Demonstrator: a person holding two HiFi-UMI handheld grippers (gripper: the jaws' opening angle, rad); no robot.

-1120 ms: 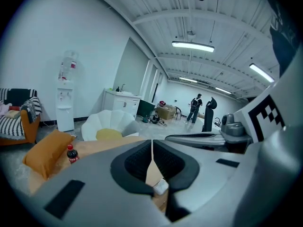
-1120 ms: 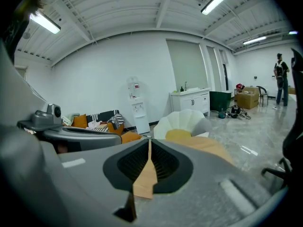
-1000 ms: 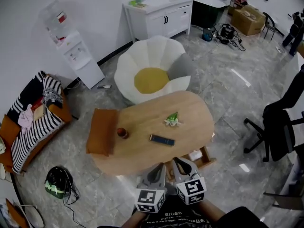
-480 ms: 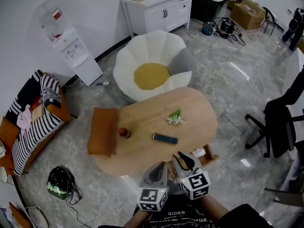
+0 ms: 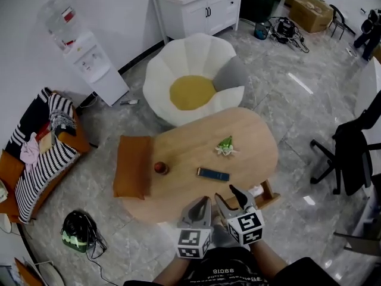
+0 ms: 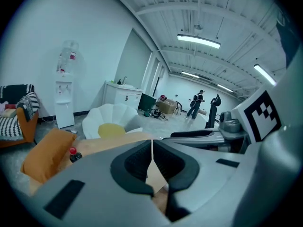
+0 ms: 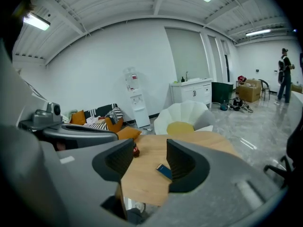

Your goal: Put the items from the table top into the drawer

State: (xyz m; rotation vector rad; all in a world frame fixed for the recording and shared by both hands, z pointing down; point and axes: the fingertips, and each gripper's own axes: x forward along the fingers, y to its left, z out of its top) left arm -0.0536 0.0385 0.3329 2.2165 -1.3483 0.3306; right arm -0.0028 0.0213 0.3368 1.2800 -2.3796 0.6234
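Observation:
On the oval wooden table [image 5: 178, 154] lie a green-and-white item [image 5: 225, 146], a dark blue flat case [image 5: 212, 174] and a small red-capped bottle [image 5: 159, 168]. The drawer [image 5: 266, 196] stands pulled out under the table's near right edge, with a white item [image 5: 255, 191] in it. My left gripper [image 5: 204, 202] hovers at the near table edge, shut and holding nothing. Beside it my right gripper [image 5: 228, 195] is near the drawer; its jaws are opening with nothing between them. The right gripper view shows the case [image 7: 164, 171] and bottle [image 7: 136, 151] beyond the right gripper [image 7: 150, 162].
An orange cushion [image 5: 132, 165] lies at the table's left end. A white petal-shaped chair [image 5: 193, 79] stands behind the table. A black office chair [image 5: 351, 154] is at the right, a helmet [image 5: 77, 231] on the floor at the left, and a striped sofa [image 5: 36, 154] beyond it.
The right gripper's jaws have spread apart from shut. Both grippers have shifted a little along the near table edge, side by side. The items on the table have not moved.

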